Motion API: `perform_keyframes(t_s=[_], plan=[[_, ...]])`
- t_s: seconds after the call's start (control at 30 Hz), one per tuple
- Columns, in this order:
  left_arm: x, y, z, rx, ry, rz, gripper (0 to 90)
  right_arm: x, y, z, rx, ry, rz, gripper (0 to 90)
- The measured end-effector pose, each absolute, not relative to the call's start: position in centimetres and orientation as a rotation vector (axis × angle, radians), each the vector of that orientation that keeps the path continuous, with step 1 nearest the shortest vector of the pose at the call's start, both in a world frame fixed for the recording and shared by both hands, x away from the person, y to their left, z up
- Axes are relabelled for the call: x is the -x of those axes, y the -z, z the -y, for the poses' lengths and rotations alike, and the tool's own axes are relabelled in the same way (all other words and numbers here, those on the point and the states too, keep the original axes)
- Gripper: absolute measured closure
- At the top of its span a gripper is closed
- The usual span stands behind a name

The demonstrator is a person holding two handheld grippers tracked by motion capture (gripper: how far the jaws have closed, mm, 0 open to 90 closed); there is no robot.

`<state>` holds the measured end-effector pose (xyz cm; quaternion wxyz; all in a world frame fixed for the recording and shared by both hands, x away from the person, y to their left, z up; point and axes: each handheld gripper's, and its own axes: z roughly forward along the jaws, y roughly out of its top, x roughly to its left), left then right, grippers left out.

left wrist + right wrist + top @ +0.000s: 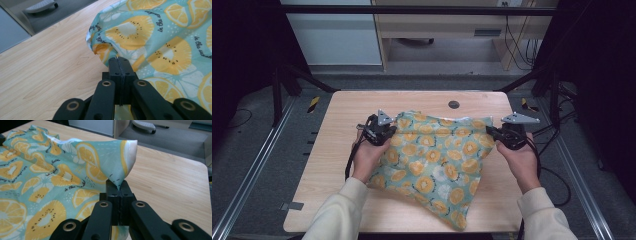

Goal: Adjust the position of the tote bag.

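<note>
A teal cloth (pixel 437 157) printed with orange and kiwi slices lies spread over the middle of the wooden table (pixel 337 115). My left gripper (pixel 389 131) is shut on the cloth's far left corner. In the left gripper view the jaws (pixel 119 60) press together with the cloth (pixel 160 40) pinched between them. My right gripper (pixel 492 132) is shut on the far right corner. In the right gripper view the cloth (pixel 62 170) rises in a peak above the closed jaws (pixel 117 187). Both corners are held a little above the table.
A round dark grommet (pixel 453 104) sits in the table near its far edge. The cloth's near corner hangs over the front edge of the table. Black frame posts (pixel 279 85) stand at both far sides, and cables trail at the right.
</note>
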<state>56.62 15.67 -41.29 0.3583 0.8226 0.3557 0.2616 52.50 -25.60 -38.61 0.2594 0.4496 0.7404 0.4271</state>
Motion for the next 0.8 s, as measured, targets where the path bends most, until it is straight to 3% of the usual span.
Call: perform_keyframes(t_s=[0.8], plan=[[-52.9,39.8,-17.2,-2.034,-0.771,-0.823,90.0,-47.8,37.5,25.1,-1.048,-1.196,-1.992,89.7]])
